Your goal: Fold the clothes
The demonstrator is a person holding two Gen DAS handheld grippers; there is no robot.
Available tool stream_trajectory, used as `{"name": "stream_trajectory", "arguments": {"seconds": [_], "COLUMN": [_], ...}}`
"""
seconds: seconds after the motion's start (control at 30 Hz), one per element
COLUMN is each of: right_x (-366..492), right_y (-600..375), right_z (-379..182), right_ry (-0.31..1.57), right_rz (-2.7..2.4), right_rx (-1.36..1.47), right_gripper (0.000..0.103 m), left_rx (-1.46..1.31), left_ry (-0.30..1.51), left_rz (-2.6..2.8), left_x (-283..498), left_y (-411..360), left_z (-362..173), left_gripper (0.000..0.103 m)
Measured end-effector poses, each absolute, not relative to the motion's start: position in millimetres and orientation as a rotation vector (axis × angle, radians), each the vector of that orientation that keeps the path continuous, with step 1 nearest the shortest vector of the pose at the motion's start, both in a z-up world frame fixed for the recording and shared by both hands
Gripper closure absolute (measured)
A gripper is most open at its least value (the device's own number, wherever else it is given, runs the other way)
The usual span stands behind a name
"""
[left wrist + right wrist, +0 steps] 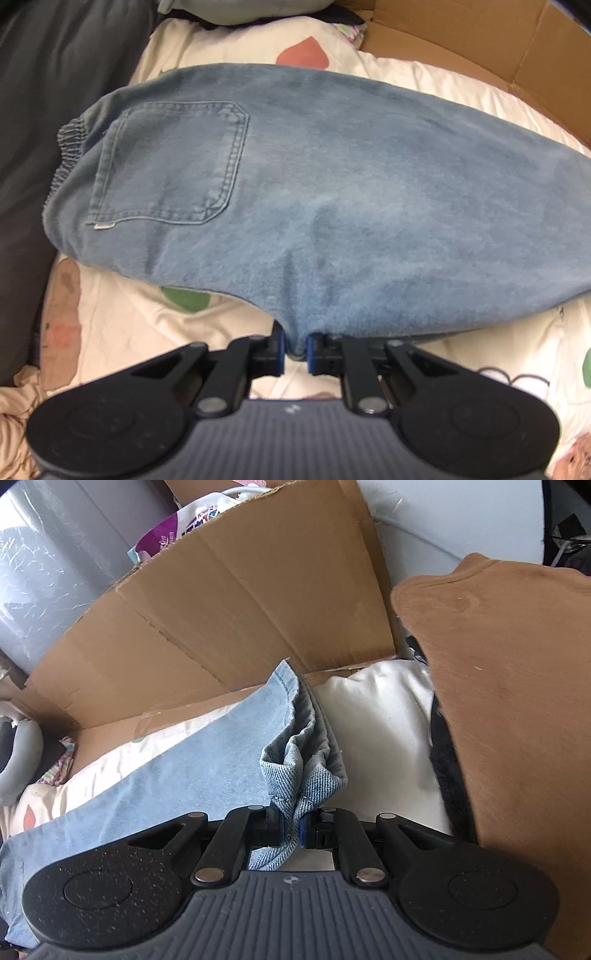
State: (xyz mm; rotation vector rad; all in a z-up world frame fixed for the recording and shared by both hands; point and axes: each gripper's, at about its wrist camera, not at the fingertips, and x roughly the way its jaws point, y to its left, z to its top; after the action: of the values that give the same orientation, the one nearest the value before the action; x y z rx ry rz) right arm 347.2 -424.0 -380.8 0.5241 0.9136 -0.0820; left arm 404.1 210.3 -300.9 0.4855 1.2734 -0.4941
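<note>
You've got the jeans (332, 192) pinched at two points so the near edge can be carried as one line — that's prob why both grips sit on the same long side. Your left gripper (295, 354) is clamped on a small bunch of denim at the near edge, about mid-length, blue pads squeezing the cloth w/ only the fabric's thickness between them. Your right gripper (293, 830) is pressed tight on the crumpled hem (306, 771) at the leg end, a tongue of denim hanging through toward the camera.

The jeans lie lengthwise across the patterned bedsheet (122, 317), near edge just off it, far edge resting on it. Cardboard box (240, 602) stands right behind, a brown garment (517, 701) just beside the hem end.

Looks: light-wash blue, already doubled leg on leg by my read, back pocket (170, 166) facing up, elastic ribbed waistband (70, 147) at the left end. Surface mostly smooth — only the hem is rumpled, inside weave showing.
</note>
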Motion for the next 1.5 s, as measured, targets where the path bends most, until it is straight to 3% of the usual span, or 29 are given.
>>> {"name": "stream_trajectory", "arguments": {"seconds": [0.6,1.5], "right_x": [228,41], "right_y": [-454,-471], "right_z": [-368,-338], "right_ry": [0.920,0.914], "right_rz": [-0.093,-0.250], "right_rx": [0.654,0.633], "right_gripper": [0.097,0.098], "left_rx": [0.656,0.599], "left_ry": [1.276,1.290], "left_rz": [-0.499,-0.710], "left_x": [365,377], "left_y": [217,249], "left_z": [-266,-252], "left_gripper": [0.093,0.094]}}
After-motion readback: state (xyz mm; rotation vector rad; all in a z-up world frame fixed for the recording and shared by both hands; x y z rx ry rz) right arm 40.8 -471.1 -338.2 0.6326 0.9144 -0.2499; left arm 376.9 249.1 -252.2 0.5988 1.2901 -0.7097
